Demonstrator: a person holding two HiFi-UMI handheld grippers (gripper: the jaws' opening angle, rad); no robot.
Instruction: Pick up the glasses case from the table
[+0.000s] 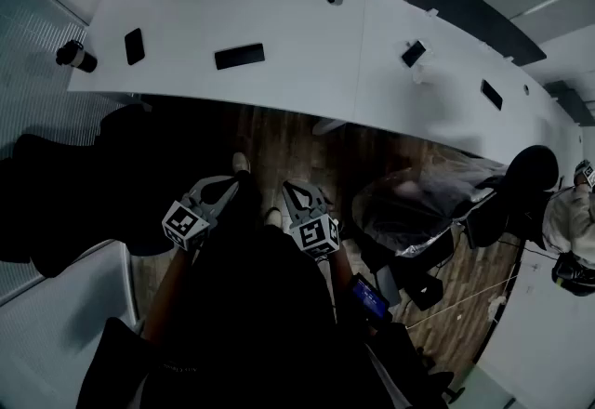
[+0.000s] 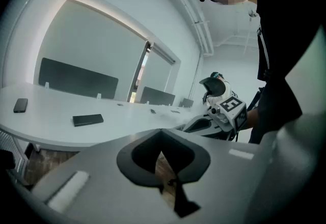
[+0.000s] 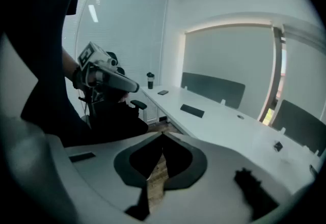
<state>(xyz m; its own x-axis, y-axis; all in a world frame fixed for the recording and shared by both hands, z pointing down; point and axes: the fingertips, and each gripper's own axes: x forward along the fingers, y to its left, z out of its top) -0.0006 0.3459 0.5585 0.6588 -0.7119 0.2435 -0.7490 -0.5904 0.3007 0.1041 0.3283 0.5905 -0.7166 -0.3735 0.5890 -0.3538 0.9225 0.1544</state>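
Observation:
The glasses case (image 1: 240, 56) is a long black box lying flat on the white table (image 1: 307, 45), in its left half. It also shows in the left gripper view as the glasses case (image 2: 87, 119) and in the right gripper view as the glasses case (image 3: 192, 110). Both grippers hang low in front of the person's body, over the wooden floor and well short of the table edge. My left gripper (image 1: 231, 186) (image 2: 162, 130) is shut with nothing in it. Beside it my right gripper (image 1: 290, 189) (image 3: 163, 135) has its tips together, also empty.
A black phone (image 1: 135, 46) and a dark bottle (image 1: 74, 55) sit at the table's left end. Small dark devices (image 1: 414, 53) lie further right. A black office chair (image 1: 56, 203) stands at the left, another chair (image 1: 418, 212) at the right, with a second person (image 1: 572, 221) beyond it.

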